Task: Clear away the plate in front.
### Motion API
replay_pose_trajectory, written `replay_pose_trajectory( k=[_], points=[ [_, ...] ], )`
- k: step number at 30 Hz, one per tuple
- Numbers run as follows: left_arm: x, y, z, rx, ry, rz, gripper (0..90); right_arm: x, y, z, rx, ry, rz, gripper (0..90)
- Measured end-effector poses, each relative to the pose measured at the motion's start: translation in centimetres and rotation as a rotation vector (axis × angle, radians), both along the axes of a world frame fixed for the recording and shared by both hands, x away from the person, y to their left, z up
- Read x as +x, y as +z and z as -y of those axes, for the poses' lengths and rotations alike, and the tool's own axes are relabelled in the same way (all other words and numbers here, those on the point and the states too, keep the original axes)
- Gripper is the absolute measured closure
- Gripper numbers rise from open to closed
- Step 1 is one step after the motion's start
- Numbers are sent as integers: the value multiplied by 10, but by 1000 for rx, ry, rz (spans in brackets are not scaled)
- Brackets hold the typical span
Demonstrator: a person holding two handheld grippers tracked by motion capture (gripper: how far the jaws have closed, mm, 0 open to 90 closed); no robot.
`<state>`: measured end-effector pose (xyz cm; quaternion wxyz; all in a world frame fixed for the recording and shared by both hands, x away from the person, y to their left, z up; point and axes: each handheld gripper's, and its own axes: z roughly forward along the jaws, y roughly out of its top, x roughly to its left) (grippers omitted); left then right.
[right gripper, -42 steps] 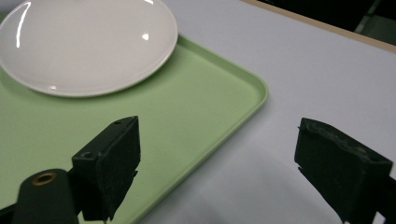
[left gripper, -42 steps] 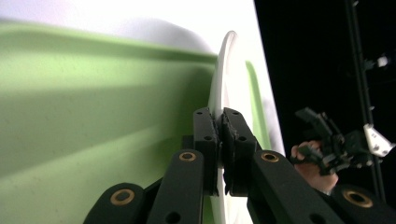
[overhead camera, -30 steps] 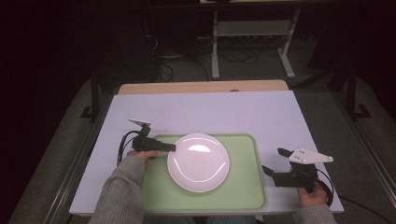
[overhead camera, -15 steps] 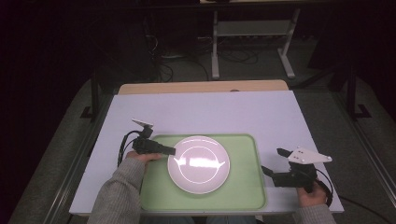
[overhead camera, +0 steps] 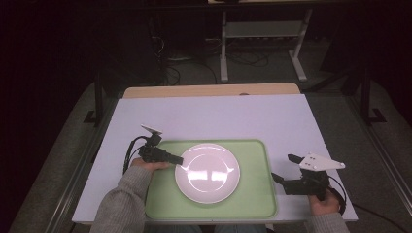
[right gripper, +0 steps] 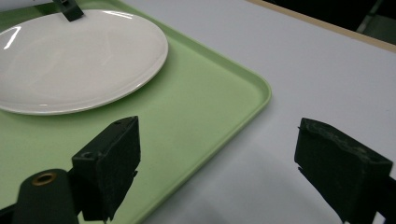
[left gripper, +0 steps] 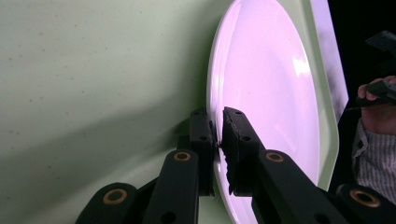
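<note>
From the high view I see the round white glossy plate (overhead camera: 207,172) lying on the pale green plastic tray (overhead camera: 252,194), which sits at the near edge of the white surface (overhead camera: 218,119). My left claw (overhead camera: 179,159) reaches the plate's left rim, but from up here I cannot make out its jaws. The left gripper view settles it: the left claw (left gripper: 218,140) is pinching the plate's rim (left gripper: 261,93), one jaw under it and one on top. That view cuts off the plate's far side and the tray (left gripper: 93,70) beyond it. My right claw (overhead camera: 283,168) hovers just right of the tray, over the surface; the right gripper view shows the right claw (right gripper: 217,161) spread wide, holding nothing, straddling the tray's (right gripper: 210,112) right edge.
</note>
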<state>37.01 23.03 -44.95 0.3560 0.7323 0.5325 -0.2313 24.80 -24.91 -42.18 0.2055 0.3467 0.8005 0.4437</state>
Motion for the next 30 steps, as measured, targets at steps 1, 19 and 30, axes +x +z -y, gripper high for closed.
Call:
replay_pose_trajectory(
  k=[1,19,30],
  points=[
    [0,0,0,-5,0,-1,827,0,0,0,0,1,1,136],
    [-5,-3,0,14,-5,22,812,0,0,-2,-8,8,-1,136],
    [-7,0,2,30,-17,52,767,0,0,-3,-13,11,0,136]
  ],
)
